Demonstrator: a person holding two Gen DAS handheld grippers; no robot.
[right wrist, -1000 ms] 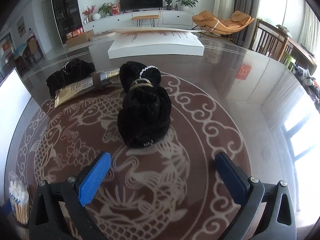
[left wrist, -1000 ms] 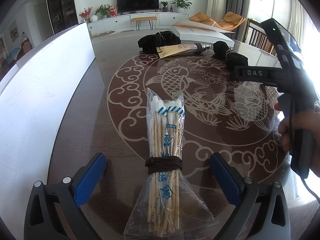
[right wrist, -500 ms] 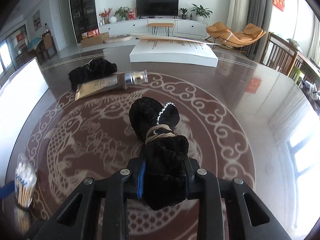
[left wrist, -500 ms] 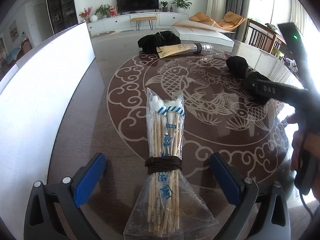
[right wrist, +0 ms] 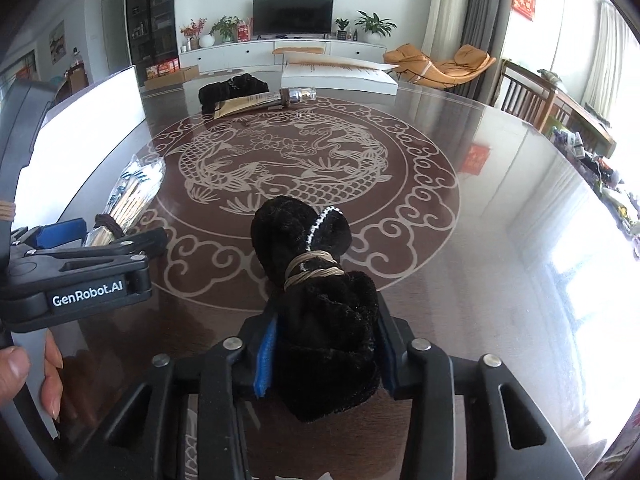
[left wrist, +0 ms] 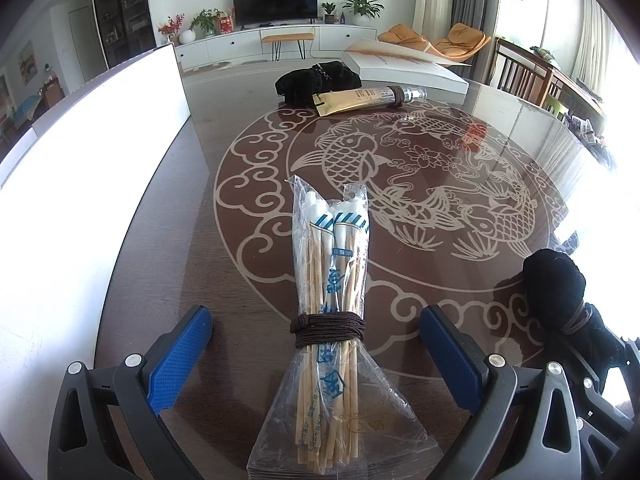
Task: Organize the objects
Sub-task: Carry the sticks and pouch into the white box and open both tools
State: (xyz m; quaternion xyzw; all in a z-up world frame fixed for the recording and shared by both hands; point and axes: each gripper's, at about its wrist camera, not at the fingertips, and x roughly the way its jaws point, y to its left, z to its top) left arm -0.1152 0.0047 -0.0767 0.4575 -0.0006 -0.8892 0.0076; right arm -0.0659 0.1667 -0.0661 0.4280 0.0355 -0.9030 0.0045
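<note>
Sorting barely begun: one black bundle in hand, the rest lying loose on the bench.

The right claw (right wrist: 326, 344) grips a soft, fuzzy black cloth bundle (right wrist: 316, 272) tied with tan cord, its jaws having just eased wider. The left claw (left wrist: 316, 356) gapes open around a crinkly plastic pack of wooden chopsticks (left wrist: 332, 280), bound with brown cord, untouched. At twelve o'clock on the glossy bench (left wrist: 420, 168), a gold tube (left wrist: 360, 100) rests against another black bundle (left wrist: 316, 80).

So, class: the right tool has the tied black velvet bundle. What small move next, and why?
Probably lower the black velvet bundle onto the table beside the chopstick pack: the right tool grips it, and the open left tool straddles that pack.
</note>
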